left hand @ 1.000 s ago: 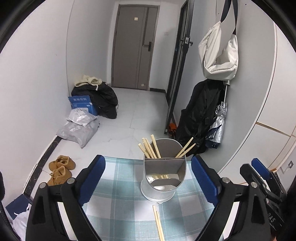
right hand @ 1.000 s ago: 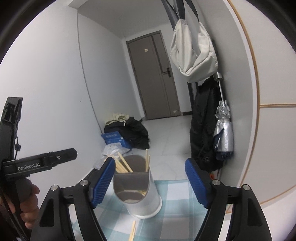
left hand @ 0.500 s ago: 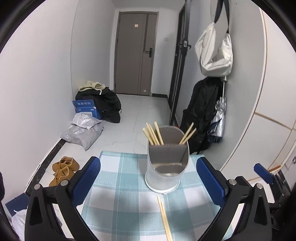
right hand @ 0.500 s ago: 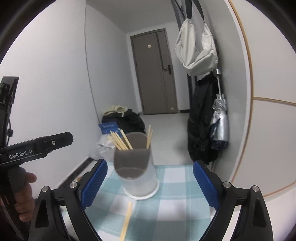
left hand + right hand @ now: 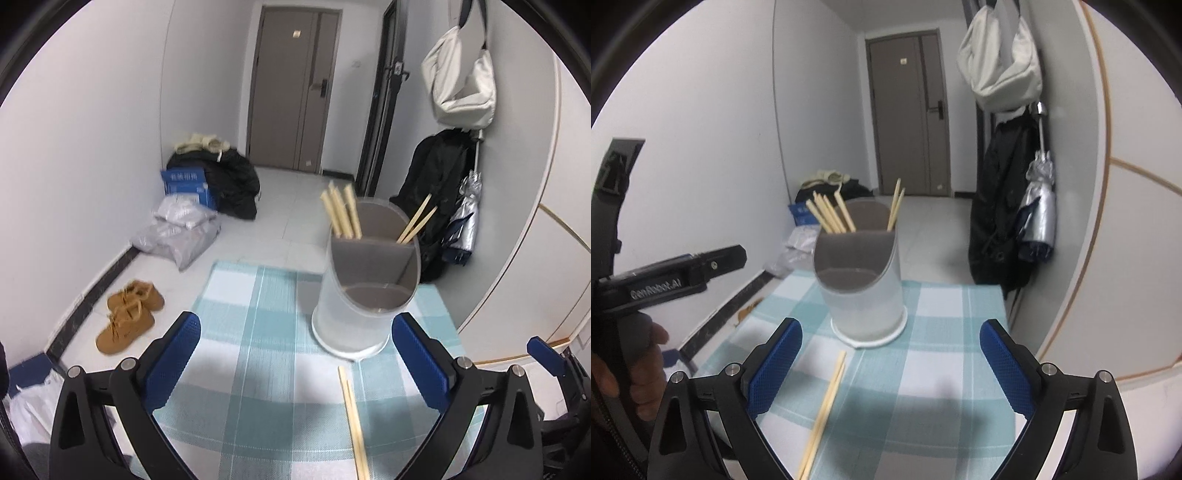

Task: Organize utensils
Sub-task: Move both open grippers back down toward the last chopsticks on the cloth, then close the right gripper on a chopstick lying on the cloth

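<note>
I judged this to be the approach step, with a loose pair of pale wooden chopsticks (image 5: 354, 421) lying flat on the teal-and-white checked tablecloth (image 5: 258, 332) and waiting to be picked up. My left gripper (image 5: 295, 365) stood with its blue-padded jaws at full spread, having just been opening, and nothing lay between the pads; in its view the pair sat a little right of the midline and reached down below the pads toward the camera. My right gripper (image 5: 891, 363) was likewise spread wide with nothing held, its jaws also just having opened, and there the same pair (image 5: 824, 410) ran along the cloth close to the left pad. The frosted white utensil holder with a grey divided insert (image 5: 364, 291) stood upright on the cloth just beyond the near ends of the pair, with other chopsticks (image 5: 831, 216) leaning in its rear compartments and the low front compartment looking empty. As I read it, the next move called for lowering one gripper over the pair, centring both sticks between the pads, and closing on them together so neither rolled free.
</note>
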`<state>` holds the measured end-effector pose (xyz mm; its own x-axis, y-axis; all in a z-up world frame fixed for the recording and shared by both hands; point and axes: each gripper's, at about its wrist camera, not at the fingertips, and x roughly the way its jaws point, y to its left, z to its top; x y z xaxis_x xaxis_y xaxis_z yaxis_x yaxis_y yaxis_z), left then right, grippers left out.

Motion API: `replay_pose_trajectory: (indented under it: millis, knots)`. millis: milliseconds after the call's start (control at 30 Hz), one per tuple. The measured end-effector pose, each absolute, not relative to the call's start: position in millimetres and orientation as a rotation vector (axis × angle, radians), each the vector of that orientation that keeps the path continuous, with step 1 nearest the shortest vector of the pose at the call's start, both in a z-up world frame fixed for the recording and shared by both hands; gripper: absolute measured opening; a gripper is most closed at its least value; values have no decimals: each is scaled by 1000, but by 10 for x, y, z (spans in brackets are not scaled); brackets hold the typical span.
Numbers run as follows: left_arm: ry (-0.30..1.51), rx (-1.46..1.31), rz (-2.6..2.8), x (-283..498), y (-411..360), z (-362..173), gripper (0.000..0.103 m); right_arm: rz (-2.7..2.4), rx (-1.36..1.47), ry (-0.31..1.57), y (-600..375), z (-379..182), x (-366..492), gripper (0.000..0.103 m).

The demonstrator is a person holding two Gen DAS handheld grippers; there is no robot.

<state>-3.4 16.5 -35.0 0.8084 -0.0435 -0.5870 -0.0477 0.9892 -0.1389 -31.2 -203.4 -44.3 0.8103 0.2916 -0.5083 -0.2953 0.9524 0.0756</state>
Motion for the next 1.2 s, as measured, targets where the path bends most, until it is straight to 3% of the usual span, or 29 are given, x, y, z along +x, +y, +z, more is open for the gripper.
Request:
replay_pose_trajectory:
  millis: [267,733,1100,1133,1200]
  knots:
    - [738,-180,3,75,357,-637,101,307,-49,668,-1913,-712,-153,98]
    - [764,-250,15,167,663,-646,101,317,-65,900,-1573,-1199,291,96]
    - [791,-270,41,214,837,-745,101,384,-175,1010,-1281,-1475,357,84]
    - [787,-274,44,210,846,-738,101,379,-183,1023,-1279,-1499,363,81]
    - [788,-283,51,213,865,-738,101,365,-193,1055,-1305,-1566,387,67]
